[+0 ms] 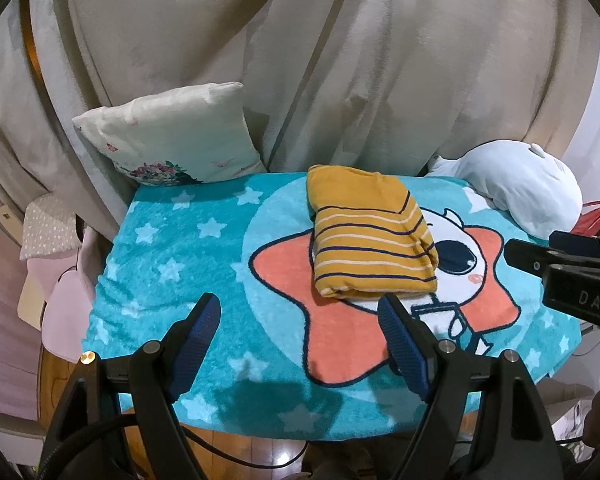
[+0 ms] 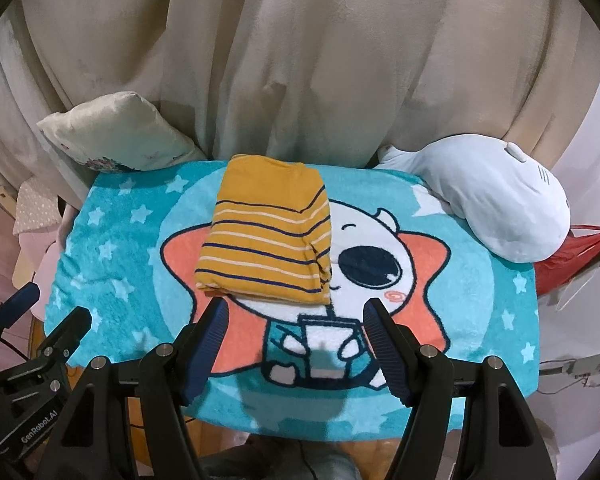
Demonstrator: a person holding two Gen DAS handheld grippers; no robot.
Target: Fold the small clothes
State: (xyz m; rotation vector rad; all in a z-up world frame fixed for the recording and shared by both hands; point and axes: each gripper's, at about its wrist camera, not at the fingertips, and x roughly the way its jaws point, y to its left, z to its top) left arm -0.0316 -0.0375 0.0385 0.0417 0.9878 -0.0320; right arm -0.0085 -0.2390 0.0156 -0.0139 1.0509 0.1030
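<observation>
Curtains [image 2: 300, 60] back a star-print towel [image 2: 112, 240] bearing the folded shirt [image 2: 266, 240]; both grippers [image 1: 300, 320] [image 2: 294, 320] seemingly gape, empty.

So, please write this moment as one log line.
stage: fold looks done | mustard striped garment: folded on star blanket | left gripper: open, empty | right gripper: open, empty

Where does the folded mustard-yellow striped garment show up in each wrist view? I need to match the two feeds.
Left wrist view: the folded mustard-yellow striped garment lies right of centre, just beyond the right finger of the open left gripper.
Right wrist view: the garment lies left of centre, beyond the left finger of the open right gripper.
Shared landmark: the cartoon's dark round eye on the turquoise star blanket, right of the garment.
</observation>
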